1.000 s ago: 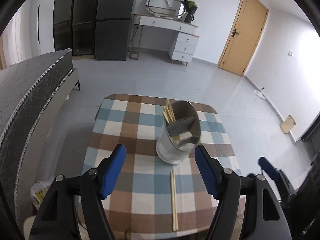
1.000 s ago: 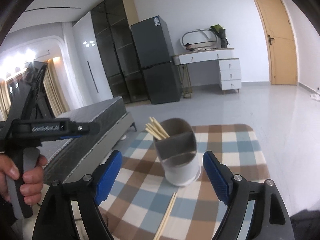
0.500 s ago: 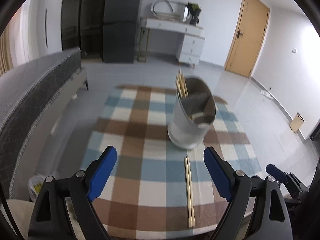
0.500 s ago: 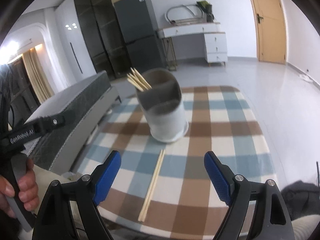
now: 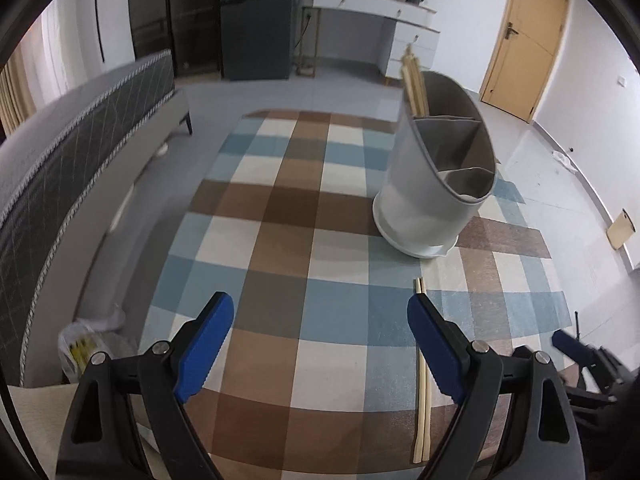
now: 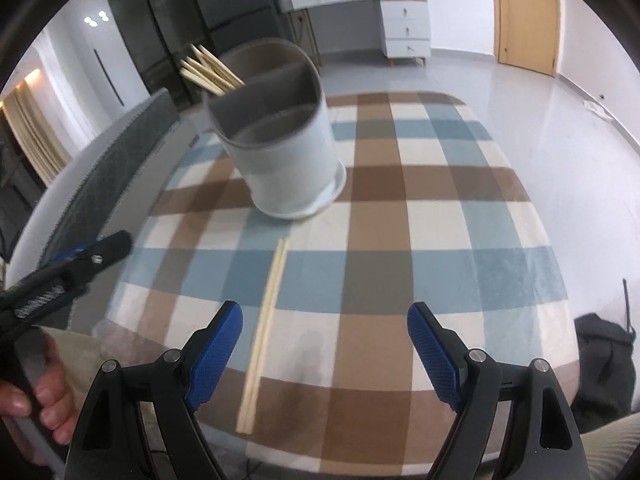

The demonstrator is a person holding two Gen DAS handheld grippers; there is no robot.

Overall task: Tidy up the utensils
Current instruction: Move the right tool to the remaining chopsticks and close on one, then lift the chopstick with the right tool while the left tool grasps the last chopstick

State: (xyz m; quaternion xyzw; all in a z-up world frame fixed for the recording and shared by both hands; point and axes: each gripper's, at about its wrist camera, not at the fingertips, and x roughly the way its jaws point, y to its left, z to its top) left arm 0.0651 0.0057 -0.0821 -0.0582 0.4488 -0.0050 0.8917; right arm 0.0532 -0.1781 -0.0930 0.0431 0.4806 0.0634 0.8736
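A: So, where do the utensils sit?

B: Pair of pale wooden chopsticks (image 5: pixel 421 392) flat on the checked brown-blue-white bench (image 5: pixel 280 216), near edge. Round grey divided holder (image 5: pixel 436 184) stands just beyond their far tips, more chopsticks upright in its far compartment.

A: Tool state?

B: Left tool (image 5: pixel 320 344): jaws just widened, apart, nothing between them, chopsticks passing under its right finger. Right tool (image 6: pixel 325 344): jaws apart, empty; chopsticks near its left finger.

open cloth (image 5: pixel 320 320) near chopsticks (image 6: pixel 264 320), holder (image 6: pixel 284 152) behind
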